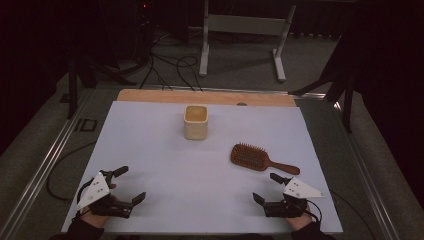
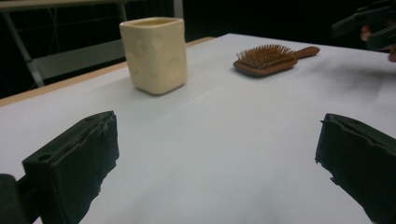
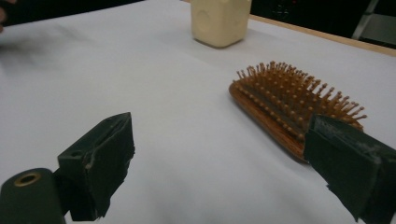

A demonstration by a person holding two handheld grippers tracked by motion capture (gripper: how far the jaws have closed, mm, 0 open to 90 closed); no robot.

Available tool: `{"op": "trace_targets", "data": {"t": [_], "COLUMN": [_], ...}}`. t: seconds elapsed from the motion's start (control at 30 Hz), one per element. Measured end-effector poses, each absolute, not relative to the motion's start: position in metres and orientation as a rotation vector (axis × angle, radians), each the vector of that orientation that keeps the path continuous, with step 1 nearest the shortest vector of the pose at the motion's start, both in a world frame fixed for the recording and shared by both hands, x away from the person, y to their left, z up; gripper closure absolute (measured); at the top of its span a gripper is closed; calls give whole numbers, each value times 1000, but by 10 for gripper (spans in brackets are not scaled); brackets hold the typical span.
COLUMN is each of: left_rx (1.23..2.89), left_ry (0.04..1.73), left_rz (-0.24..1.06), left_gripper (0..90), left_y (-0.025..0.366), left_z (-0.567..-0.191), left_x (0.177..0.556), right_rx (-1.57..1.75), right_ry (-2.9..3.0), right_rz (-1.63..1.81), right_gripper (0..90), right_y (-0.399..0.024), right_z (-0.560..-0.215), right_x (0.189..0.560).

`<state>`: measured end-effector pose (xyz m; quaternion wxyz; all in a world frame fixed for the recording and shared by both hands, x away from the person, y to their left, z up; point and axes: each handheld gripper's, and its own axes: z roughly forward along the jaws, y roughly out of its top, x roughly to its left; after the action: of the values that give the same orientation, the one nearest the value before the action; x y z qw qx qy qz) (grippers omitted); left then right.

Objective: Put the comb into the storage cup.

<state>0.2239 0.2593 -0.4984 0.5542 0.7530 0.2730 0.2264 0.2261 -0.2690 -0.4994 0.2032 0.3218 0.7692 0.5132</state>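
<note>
The 2 grippers are held low at the near table edge, apparently a ready pose. Left gripper [image 1: 122, 186]: jaws spread wide, nothing between them. Right gripper [image 1: 267, 187]: jaws likewise apart and empty, nearest the wooden paddle hairbrush [image 1: 252, 157], which lies bristles-up just beyond. Cream square cup [image 1: 195, 122] stands upright, farther back. No legible writing is found.

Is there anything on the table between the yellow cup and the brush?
No. In the high view, the stretch of white table between the yellow cup and the brush is bare. The left gripper view shows the same bare gap.
</note>
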Motion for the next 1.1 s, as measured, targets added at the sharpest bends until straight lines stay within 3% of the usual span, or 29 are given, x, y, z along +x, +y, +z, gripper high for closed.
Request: {"op": "trace_targets", "data": {"t": [1.1], "left_rx": [1781], "left_ry": [622], "left_rz": [541], "left_gripper": [0], "left_y": [259], "left_z": [-495], "left_x": [221], "right_rx": [840], "right_ry": [2252], "right_rz": [1371], "right_gripper": [88], "right_y": [-263], "right_z": [-492], "right_x": [223]}}
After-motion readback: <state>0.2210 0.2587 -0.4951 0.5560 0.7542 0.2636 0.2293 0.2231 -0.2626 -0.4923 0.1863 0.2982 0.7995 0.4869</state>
